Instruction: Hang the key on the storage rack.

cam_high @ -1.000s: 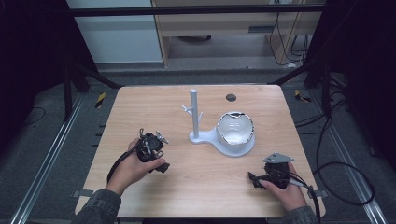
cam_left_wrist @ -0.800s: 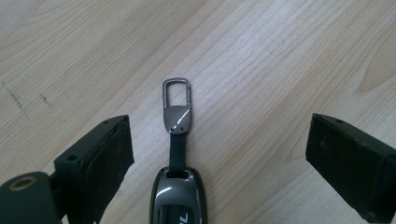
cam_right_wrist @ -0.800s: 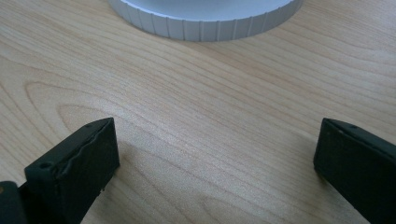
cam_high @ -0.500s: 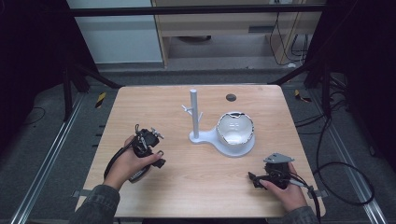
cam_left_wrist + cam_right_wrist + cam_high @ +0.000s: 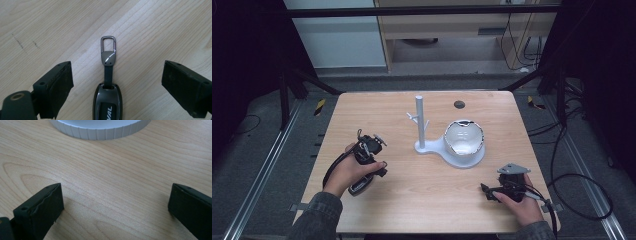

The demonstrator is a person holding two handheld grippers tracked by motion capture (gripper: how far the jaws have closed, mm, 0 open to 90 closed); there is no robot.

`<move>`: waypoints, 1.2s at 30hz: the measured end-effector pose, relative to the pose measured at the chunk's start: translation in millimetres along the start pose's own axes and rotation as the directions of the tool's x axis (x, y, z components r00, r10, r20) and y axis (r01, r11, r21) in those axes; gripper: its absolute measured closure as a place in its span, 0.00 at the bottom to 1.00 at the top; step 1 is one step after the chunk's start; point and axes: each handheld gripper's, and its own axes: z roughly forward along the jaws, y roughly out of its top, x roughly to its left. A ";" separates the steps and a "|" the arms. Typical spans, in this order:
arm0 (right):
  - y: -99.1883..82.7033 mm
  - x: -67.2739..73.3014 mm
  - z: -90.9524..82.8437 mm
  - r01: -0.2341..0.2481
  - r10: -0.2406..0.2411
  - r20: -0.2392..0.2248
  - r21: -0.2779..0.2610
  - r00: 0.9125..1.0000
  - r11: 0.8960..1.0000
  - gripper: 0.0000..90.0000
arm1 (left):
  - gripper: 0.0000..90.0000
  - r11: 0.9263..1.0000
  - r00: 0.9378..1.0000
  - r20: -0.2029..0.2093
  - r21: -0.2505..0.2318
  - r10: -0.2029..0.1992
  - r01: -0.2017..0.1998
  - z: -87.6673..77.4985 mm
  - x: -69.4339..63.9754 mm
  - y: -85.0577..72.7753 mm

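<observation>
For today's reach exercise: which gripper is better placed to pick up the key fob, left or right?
Left. The left gripper has its jaws open on either side of the key fob, not touching it. The right gripper, also open, faces bare table near the white stand.

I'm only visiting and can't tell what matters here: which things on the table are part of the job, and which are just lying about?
Part of the job:
- key fob with its clip, lying between the open jaws
- left gripper over it

Just lying about:
- white stand with pegs
- bowl on its base
- dark round spot in the table
- right gripper, open over bare wood
</observation>
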 end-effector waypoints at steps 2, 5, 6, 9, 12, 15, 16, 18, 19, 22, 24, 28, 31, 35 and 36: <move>0.0 -0.2 0.0 0.002 -0.002 0.000 0.000 1.000 1.000 0.01 | 0.12 1.000 1.000 -0.002 0.013 0.004 -0.004 0.9 -0.8 -0.1; 0.0 -0.2 0.0 0.002 -0.002 0.000 0.000 1.000 1.000 0.01 | 0.15 0.999 1.000 0.004 0.043 0.014 -0.014 4.2 -2.4 0.7; -0.1 -0.1 0.0 0.000 0.000 0.001 0.000 1.000 1.000 0.01 | 0.16 0.998 1.000 0.007 0.054 0.016 -0.016 5.7 -2.5 1.3; -0.1 -0.1 0.0 0.000 0.000 0.001 0.000 1.000 1.000 0.01 | 0.22 0.997 1.000 0.004 0.080 0.014 -0.014 11.1 -1.8 2.8; -0.1 -0.2 -0.1 0.002 -0.002 0.001 -0.001 1.000 1.000 0.01 | 0.30 0.993 1.000 0.002 0.114 0.008 -0.008 15.8 1.0 3.0; -0.1 -0.2 -0.1 0.002 -0.002 0.001 -0.001 1.000 1.000 0.01 | 0.38 0.992 1.000 0.003 0.129 0.003 -0.003 20.0 3.8 1.8; -0.1 -0.2 -0.1 0.002 -0.002 0.001 -0.001 1.000 1.000 0.01 | 0.40 0.992 1.000 0.007 0.128 0.001 -0.002 21.4 5.0 1.7; -0.1 -0.2 -0.1 0.002 -0.002 0.002 -0.001 1.000 1.000 0.01 | 0.48 0.992 1.000 0.019 0.127 0.004 -0.006 24.1 6.8 1.6; -0.1 -0.2 -0.1 0.002 -0.002 0.002 -0.001 1.000 1.000 0.01 | 0.50 0.991 1.000 0.021 0.132 0.006 -0.009 26.3 7.2 1.6; -0.2 0.0 -0.2 0.000 0.000 0.002 -0.001 1.000 1.000 0.01 | 0.57 0.989 0.999 0.034 0.146 0.007 -0.012 32.8 7.4 1.7; -0.2 0.0 -0.2 -0.001 0.001 0.002 0.000 1.000 1.000 0.01 | 0.59 0.989 1.000 0.025 0.150 0.007 -0.011 35.5 8.2 1.8; -0.2 0.0 -0.2 -0.001 0.001 0.002 0.000 1.000 1.000 0.01 | 0.65 0.989 1.000 0.031 0.150 0.003 -0.008 37.3 10.6 1.0; -0.2 0.0 -0.2 0.000 0.000 0.003 0.000 1.000 1.000 0.01 | 0.72 0.987 0.999 0.041 0.158 0.008 -0.015 38.7 11.1 -0.5; -0.2 0.0 -0.2 0.000 0.000 0.003 -0.001 1.000 1.000 0.01 | 0.75 0.988 0.999 0.037 0.156 0.004 -0.010 41.9 11.2 -2.5; -0.2 0.0 -0.2 0.000 0.000 0.003 -0.001 1.000 1.000 0.01 | 0.76 0.988 0.999 0.037 0.156 0.004 -0.010 41.9 11.2 -2.5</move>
